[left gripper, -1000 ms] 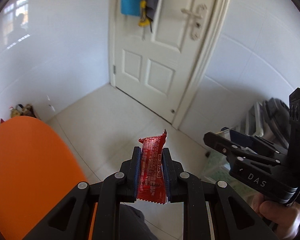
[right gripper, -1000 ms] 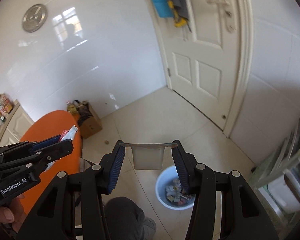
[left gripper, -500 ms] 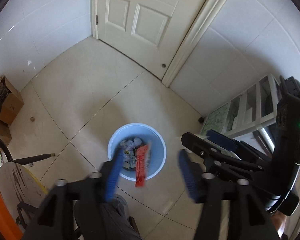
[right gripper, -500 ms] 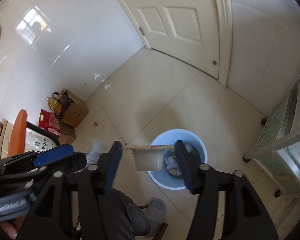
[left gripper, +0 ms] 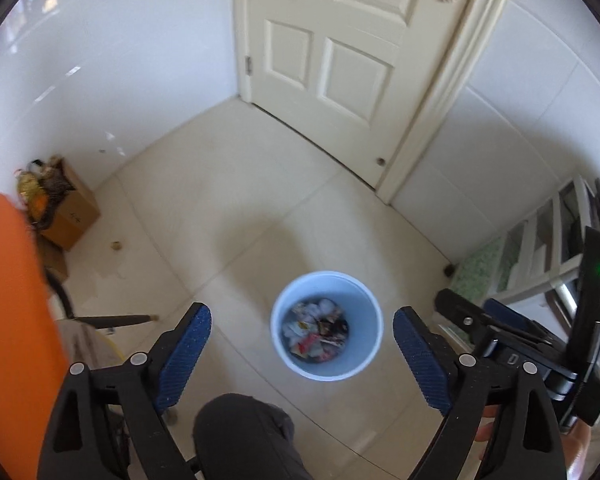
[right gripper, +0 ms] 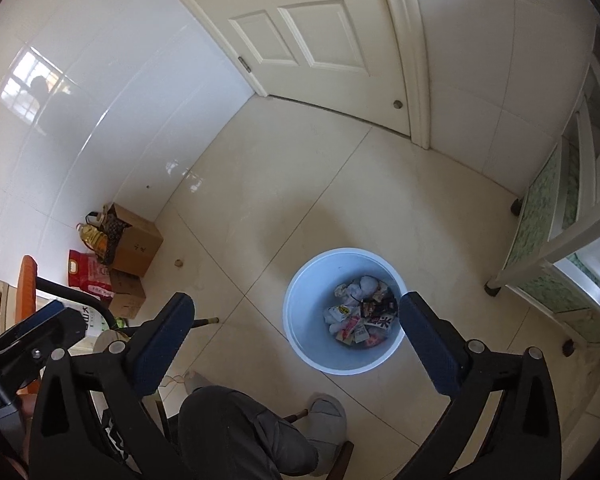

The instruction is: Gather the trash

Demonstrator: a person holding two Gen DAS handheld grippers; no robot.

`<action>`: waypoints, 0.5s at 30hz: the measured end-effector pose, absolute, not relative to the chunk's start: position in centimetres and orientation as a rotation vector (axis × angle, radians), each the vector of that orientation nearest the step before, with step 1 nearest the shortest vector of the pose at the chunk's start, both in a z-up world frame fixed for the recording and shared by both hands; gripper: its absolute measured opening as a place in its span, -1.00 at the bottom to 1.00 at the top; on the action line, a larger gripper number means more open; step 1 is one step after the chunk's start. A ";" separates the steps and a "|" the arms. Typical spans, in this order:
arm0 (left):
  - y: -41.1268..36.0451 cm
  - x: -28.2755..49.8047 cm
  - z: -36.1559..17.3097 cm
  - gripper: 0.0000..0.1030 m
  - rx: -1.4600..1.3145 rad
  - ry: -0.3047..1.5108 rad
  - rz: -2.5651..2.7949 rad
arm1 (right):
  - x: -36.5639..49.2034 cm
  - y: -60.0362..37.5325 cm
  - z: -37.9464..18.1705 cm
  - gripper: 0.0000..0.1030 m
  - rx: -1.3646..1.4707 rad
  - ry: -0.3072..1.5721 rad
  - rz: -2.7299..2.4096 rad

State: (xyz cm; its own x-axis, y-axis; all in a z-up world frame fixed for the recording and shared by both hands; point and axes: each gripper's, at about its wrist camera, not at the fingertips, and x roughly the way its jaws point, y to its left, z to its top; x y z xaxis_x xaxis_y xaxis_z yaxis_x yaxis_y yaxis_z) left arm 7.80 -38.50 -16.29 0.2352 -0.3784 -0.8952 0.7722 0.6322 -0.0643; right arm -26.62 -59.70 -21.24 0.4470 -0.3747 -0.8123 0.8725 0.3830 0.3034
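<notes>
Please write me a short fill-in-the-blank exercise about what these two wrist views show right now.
1. The wrappers lie inside a round ____ bin.
2. Nothing is between the fingers of the left gripper; its jaws stand ____.
3. The right gripper holds ____.
4. The cardboard box stands against the ____.

Missing words: blue; open; nothing; wall

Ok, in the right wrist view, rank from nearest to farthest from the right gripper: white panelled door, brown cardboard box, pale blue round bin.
1. Pale blue round bin, just ahead of the right gripper.
2. Brown cardboard box, left by the wall.
3. White panelled door, far end.
</notes>
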 end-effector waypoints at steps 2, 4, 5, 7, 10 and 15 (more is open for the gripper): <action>-39.3 6.7 -15.3 0.74 0.420 1.051 -0.822 | -26.5 -59.0 -20.4 1.00 0.812 0.707 -0.881; -37.5 6.1 -13.1 0.74 0.393 1.011 -0.817 | -26.2 -57.6 -18.7 1.00 0.783 0.692 -0.876; -36.2 5.4 -11.9 0.74 0.382 0.979 -0.810 | -26.1 -56.9 -17.9 1.00 0.765 0.681 -0.870; -33.4 5.0 -9.7 0.74 0.362 0.921 -0.799 | -25.7 -55.3 -16.0 1.00 0.730 0.660 -0.860; -27.8 2.6 -6.5 0.74 0.320 0.823 -0.764 | -24.4 -52.2 -13.1 1.00 0.669 0.623 -0.829; -18.9 -2.2 -2.5 0.78 0.234 0.689 -0.675 | -21.2 -45.0 -7.4 1.00 0.528 0.548 -0.729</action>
State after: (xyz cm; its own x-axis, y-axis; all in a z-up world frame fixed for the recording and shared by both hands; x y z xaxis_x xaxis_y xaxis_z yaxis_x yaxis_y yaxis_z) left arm -2.16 -18.91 -2.47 0.5716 -0.4952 -0.6542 0.6435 0.7653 -0.0170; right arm -21.20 -45.01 -7.41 0.6214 -0.4697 -0.6271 0.7331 0.6310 0.2539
